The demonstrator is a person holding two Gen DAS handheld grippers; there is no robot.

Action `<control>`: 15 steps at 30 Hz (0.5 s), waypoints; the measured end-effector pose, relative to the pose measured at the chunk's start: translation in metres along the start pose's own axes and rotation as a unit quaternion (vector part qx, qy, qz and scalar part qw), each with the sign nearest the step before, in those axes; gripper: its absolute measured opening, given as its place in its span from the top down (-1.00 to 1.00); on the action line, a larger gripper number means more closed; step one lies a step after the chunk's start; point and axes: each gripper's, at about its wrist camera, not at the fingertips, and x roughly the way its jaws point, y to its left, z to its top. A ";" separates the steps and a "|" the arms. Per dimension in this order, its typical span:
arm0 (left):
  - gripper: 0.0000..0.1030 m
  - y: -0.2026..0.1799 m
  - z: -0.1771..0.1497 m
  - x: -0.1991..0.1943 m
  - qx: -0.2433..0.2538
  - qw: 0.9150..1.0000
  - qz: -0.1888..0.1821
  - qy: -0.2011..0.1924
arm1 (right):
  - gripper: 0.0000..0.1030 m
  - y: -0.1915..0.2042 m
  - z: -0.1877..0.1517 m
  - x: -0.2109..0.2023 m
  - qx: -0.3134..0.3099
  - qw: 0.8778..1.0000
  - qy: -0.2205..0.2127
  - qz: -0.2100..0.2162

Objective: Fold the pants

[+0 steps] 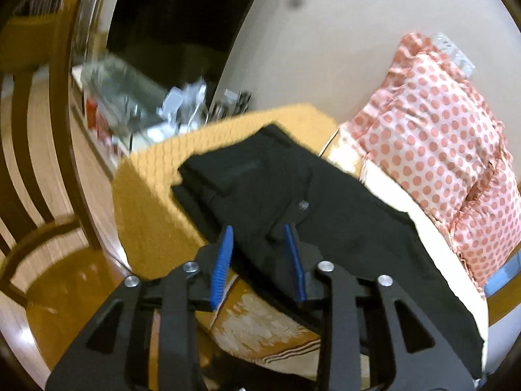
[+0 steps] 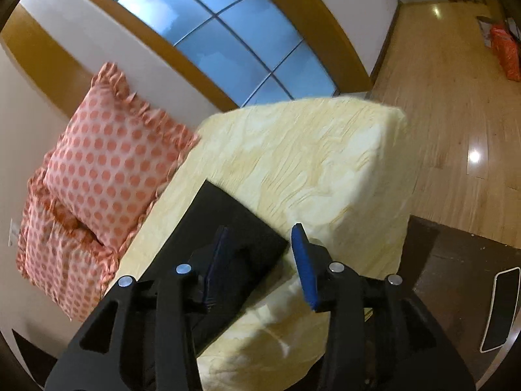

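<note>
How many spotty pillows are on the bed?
2. One polka-dot pillow leans upright against the wall; the second polka-dot pillow lies lower, in front of it, partly covered by it. Both sit beside the black pants. More may be out of view.

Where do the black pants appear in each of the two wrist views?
Left wrist view: the black fabric pants fill the centre, running to the lower right.
Right wrist view: they lie at lower centre on the pale yellow bed cover.
Shared landmark: the pink polka-dot ruffled pillow.

My left gripper point(image 1: 259, 262) reaches forward with its blue-padded fingers point(image 1: 224, 262) spread apart. My right gripper point(image 2: 260, 264) is likewise parted, its fingers point(image 2: 304, 265) gripping nothing.
</note>
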 end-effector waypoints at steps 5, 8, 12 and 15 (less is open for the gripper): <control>0.07 -0.053 -0.009 -0.006 0.064 0.996 -0.058 0.002 | 0.18 0.001 -0.007 0.012 -0.001 1.000 0.015 0.009; 0.04 -0.086 -0.022 0.006 0.095 0.989 -0.107 0.037 | 0.17 0.003 -0.010 0.009 -0.002 1.000 0.013 0.017; 0.02 -0.121 -0.048 0.029 0.136 0.977 -0.145 0.081 | 0.17 0.009 -0.017 0.010 -0.019 0.999 0.015 0.026; 0.01 -0.138 -0.067 0.043 0.157 0.971 -0.149 0.105 | 0.18 0.012 -0.012 0.000 -0.031 0.999 -0.010 -0.022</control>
